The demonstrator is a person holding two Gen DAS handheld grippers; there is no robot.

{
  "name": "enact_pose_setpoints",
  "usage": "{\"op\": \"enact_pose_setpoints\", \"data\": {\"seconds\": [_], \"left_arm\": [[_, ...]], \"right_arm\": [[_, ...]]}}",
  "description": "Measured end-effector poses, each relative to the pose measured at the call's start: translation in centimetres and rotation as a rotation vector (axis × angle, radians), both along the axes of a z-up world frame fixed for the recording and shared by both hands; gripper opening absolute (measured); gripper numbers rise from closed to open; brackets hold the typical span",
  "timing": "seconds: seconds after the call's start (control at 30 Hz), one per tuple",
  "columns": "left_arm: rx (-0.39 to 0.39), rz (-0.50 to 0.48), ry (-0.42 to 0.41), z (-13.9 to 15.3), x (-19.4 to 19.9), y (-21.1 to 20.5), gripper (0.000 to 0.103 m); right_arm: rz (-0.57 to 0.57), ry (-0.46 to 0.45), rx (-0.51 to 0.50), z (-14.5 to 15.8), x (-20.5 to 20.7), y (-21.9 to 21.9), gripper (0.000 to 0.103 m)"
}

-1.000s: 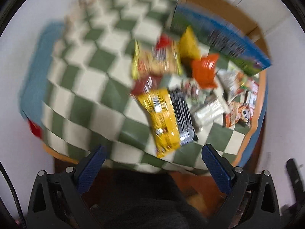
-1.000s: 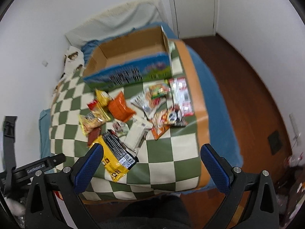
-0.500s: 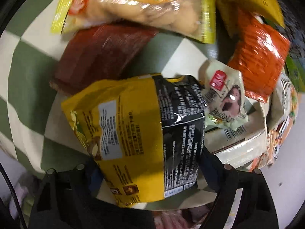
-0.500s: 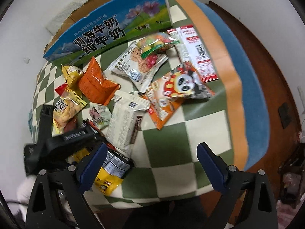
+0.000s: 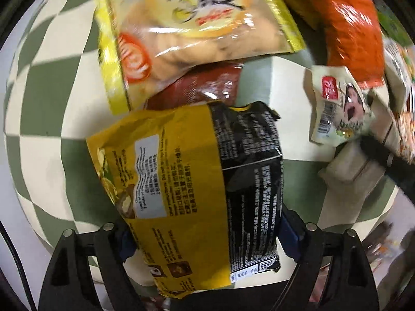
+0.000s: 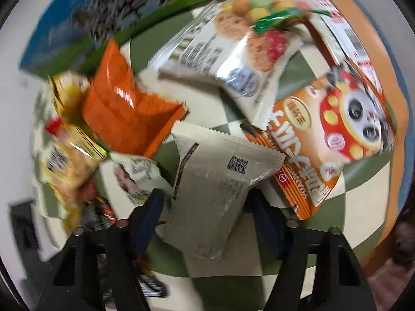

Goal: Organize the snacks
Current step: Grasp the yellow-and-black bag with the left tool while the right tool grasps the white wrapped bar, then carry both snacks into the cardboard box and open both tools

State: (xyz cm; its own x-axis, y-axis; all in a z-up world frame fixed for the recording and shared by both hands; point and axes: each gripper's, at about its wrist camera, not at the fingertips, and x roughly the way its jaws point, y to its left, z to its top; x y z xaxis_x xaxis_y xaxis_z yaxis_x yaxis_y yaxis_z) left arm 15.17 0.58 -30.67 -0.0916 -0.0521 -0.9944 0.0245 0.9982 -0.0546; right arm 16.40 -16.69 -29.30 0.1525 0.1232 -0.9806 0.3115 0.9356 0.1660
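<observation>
In the left wrist view my left gripper (image 5: 207,233) points straight down over a yellow packet (image 5: 166,171) with a black packet (image 5: 251,171) lying on it. Both sit between the fingers, the blue pads touch their outer edges, and the jaws are opening slightly. In the right wrist view my right gripper (image 6: 207,207) is closing on a beige packet (image 6: 215,181), with a pad at each long edge. An orange bag (image 6: 124,119), a panda packet (image 6: 332,140) and a cookie packet (image 6: 228,59) lie just beyond it.
Everything rests on a green and white checkered cloth (image 5: 41,103). A blue and green carton (image 6: 103,18) stands behind the pile. A big yellow chips bag (image 5: 197,36), a dark red packet (image 5: 205,88) and a small face-printed packet (image 5: 337,111) crowd the left gripper.
Both grippers have dropped from high above the table down onto the snack pile. The left closed around the yellow and black packets; the right narrowed around the beige packet.
</observation>
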Motion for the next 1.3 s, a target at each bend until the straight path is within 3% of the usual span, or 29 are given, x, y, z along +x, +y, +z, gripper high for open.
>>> {"op": "enact_pose_setpoints", "data": {"seconds": [0.2, 0.3, 0.37, 0.47, 0.7, 0.87, 1.0, 1.17, 1.2, 1.3], "left_arm": [[-0.010, 0.012, 0.014, -1.2, -0.6, 0.4, 0.088], [-0.019, 0.017, -0.019, -2.0, -0.5, 1.2, 0.087], [-0.026, -0.046, -0.074, -1.7, 0.2, 0.7, 0.082], [-0.004, -0.175, -0.082, -1.9, 0.4, -1.6, 0.082], [-0.013, -0.138, -0.082, -3.6, 0.7, -1.0, 0.082], [-0.032, -0.123, -0.137, -0.6, -2.3, 1.0, 0.081], [-0.070, -0.138, -0.183, 2.3, -4.0, 2.0, 0.080], [-0.143, -0.140, -0.259, 8.3, -3.5, 3.3, 0.080], [-0.155, -0.139, -0.273, 8.8, -1.7, 3.3, 0.080], [-0.200, -0.145, -0.326, 13.7, 1.4, 2.2, 0.080]], "right_arm": [[0.294, 0.117, -0.105, -0.6, -2.2, 2.4, 0.060], [0.370, 0.138, -0.152, -0.9, -3.5, 2.8, 0.059], [0.344, 0.127, -0.134, -1.0, -3.8, 2.4, 0.059], [0.287, 0.086, -0.106, -0.8, -4.2, 1.4, 0.060], [0.197, 0.042, -0.105, -1.8, -4.2, 0.4, 0.060], [0.178, 0.019, -0.138, -2.0, -5.8, 0.9, 0.057], [0.171, -0.015, -0.109, -0.3, -7.6, 1.7, 0.057], [0.164, -0.093, -0.038, 4.8, -8.2, 0.1, 0.057], [0.163, -0.109, -0.028, 5.6, -7.9, -0.3, 0.057], [0.180, -0.171, -0.005, 10.7, -6.0, -0.9, 0.057]]}}
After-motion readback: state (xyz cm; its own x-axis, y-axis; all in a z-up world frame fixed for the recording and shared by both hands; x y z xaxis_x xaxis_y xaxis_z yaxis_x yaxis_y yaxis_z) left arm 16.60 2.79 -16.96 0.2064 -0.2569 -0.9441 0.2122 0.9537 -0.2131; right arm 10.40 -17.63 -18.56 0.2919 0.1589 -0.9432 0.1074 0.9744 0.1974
